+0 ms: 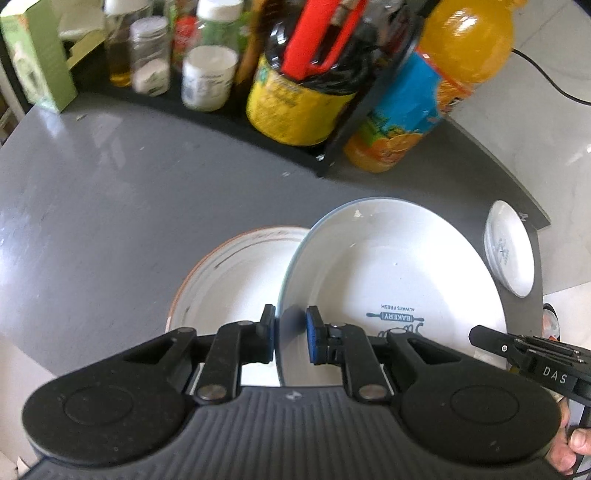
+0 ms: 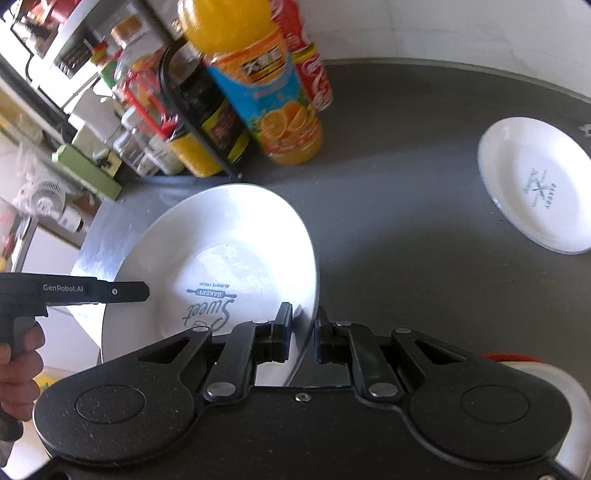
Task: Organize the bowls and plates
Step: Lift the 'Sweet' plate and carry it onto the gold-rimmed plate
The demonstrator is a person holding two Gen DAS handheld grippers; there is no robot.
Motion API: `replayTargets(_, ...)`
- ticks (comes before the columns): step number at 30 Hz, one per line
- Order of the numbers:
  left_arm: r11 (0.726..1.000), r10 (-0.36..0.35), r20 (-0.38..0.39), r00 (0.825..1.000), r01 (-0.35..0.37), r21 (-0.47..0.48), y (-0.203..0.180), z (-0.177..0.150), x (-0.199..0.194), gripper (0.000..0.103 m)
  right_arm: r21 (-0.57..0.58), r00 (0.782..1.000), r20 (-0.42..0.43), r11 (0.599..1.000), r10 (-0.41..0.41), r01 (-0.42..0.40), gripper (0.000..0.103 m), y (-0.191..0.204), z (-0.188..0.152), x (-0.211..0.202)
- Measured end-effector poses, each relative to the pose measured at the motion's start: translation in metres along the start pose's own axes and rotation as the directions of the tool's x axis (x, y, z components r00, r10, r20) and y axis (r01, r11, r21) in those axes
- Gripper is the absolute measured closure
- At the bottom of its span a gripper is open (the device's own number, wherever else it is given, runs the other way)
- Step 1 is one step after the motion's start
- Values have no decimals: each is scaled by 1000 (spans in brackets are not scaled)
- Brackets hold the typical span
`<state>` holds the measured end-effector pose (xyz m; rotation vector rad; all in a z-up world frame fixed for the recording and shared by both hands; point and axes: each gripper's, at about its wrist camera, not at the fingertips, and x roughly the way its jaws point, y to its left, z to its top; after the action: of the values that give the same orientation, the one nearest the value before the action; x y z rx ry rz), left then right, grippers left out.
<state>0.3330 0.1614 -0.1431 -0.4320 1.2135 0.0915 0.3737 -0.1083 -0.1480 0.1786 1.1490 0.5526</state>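
Grey desk [image 1: 110,192] w/ glossy top, bright glare patches on its left side. Black rack [image 1: 221,114] along the far edge, packed w/ bottles & jars; green box [image 1: 37,55] at its left end. Pale tiled floor [image 1: 546,122] beyond, black cable [image 1: 554,85] across it. White wall [image 2: 443,29] behind. Small white fan [image 2: 46,195] far left, cluttered shelves near it.

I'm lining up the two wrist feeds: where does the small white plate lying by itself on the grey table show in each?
Left wrist: small white plate at the far right edge, near the table's end.
Right wrist: same plate at upper right, flat on the grey table.
Shared landmark: the orange juice bottle, top centre-right in the left view, top centre-left in the right view.
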Motion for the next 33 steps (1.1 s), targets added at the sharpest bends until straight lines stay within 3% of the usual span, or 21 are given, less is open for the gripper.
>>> replayTargets(21,999,30,-36,999,-31,-24,40,-13,12,87,-69,996,-74,997,-45,40,89,33,-12,33)
replayTargets(33,997,71,-34,997,-72,-6,40,-14,24,85,-115,992,-86,990,-92,82,88,42,-8,45)
